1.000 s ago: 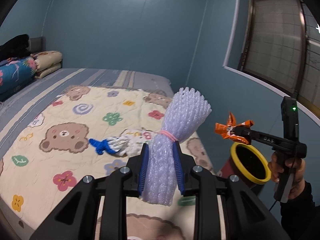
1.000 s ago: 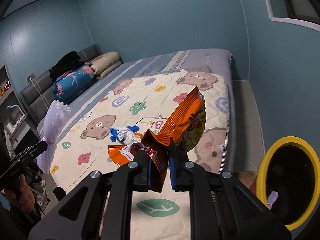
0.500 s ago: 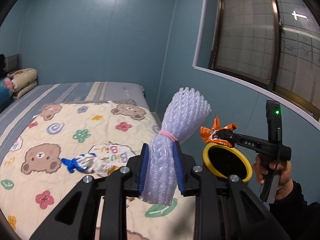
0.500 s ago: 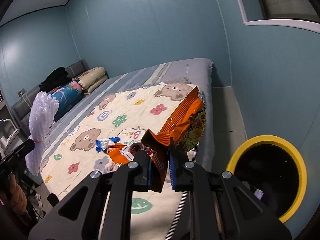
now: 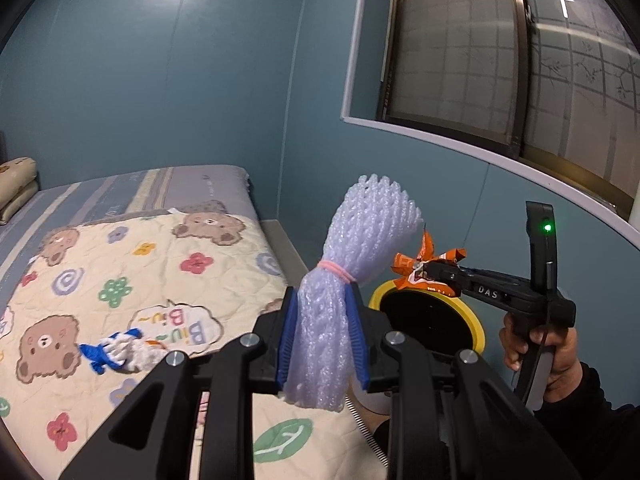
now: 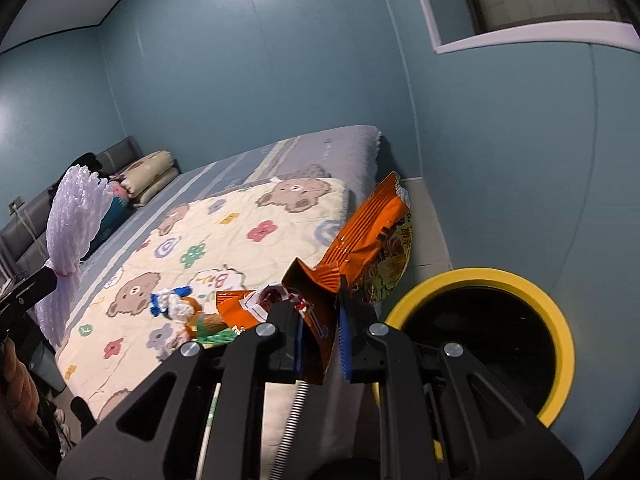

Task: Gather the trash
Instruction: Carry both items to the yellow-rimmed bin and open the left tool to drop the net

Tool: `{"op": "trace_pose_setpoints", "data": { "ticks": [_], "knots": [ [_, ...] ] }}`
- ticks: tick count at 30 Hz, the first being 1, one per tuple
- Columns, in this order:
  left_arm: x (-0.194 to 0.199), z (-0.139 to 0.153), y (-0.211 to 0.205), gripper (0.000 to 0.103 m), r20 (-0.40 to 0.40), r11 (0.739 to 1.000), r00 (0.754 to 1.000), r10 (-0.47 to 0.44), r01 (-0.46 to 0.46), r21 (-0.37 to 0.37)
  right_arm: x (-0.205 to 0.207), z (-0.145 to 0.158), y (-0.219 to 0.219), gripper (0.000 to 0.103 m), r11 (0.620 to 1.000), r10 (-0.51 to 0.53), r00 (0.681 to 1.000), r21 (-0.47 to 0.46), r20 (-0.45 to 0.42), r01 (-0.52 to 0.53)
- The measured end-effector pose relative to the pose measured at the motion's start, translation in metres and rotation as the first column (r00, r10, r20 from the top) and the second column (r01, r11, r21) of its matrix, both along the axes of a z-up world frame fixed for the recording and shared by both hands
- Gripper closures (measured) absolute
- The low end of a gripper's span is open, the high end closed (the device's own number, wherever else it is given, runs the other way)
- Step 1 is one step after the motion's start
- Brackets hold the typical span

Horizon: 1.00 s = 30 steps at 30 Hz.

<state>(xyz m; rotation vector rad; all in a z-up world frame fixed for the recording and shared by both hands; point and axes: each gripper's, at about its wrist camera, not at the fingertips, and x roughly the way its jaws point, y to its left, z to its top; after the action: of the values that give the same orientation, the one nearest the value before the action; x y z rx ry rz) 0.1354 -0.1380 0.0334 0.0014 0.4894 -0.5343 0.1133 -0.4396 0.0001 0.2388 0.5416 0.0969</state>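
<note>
The bed (image 5: 120, 264) has slid left in both views since 1 second ago, and the yellow-rimmed bin (image 6: 516, 280) now looms larger. The left gripper (image 5: 322, 340) stays clamped on the foam net bundle (image 5: 360, 248); the right gripper (image 6: 320, 340) stays clamped on the orange snack wrapper (image 6: 368, 232), now just beside the bin's rim.

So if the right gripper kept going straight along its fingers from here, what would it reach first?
Probably the floor strip between the bed and the blue wall. The right gripper, shut on the orange snack bag, points past the bed edge; the yellow-rimmed bin sits off to its right. Depth is unclear.
</note>
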Motion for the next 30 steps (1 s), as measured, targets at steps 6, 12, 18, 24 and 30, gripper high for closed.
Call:
{"op": "trace_pose_setpoints", "data": {
  "ticks": [6,12,18,24,30],
  "knots": [
    [0.027,-0.014,-0.039,0.080,-0.029,0.998,0.997,-0.069,0.068,-0.002,-0.002,-0.010,-0.036,0.090,0.996,-0.087,0.996,0.005,-0.011,0.087],
    [0.058,-0.034,-0.092,0.080,-0.066,0.989,0.987,-0.145,0.145,-0.002,-0.001,-0.023,-0.068,0.090,0.983,-0.182,0.983,-0.031,-0.025,0.181],
    [0.084,-0.060,-0.146,0.079,-0.134,0.977,0.968,-0.212,0.214,-0.001,0.003,-0.042,-0.092,0.090,0.971,-0.240,0.968,-0.042,-0.072,0.237],
    [0.106,-0.088,-0.187,0.080,-0.212,0.970,0.947,-0.241,0.242,-0.021,0.006,-0.066,-0.110,0.090,0.961,-0.275,0.954,-0.044,-0.120,0.272],
    [0.125,-0.114,-0.218,0.079,-0.273,0.970,0.932,-0.237,0.243,-0.011,0.019,-0.085,-0.115,0.090,0.957,-0.289,0.944,-0.046,-0.159,0.285]
  ]
}}
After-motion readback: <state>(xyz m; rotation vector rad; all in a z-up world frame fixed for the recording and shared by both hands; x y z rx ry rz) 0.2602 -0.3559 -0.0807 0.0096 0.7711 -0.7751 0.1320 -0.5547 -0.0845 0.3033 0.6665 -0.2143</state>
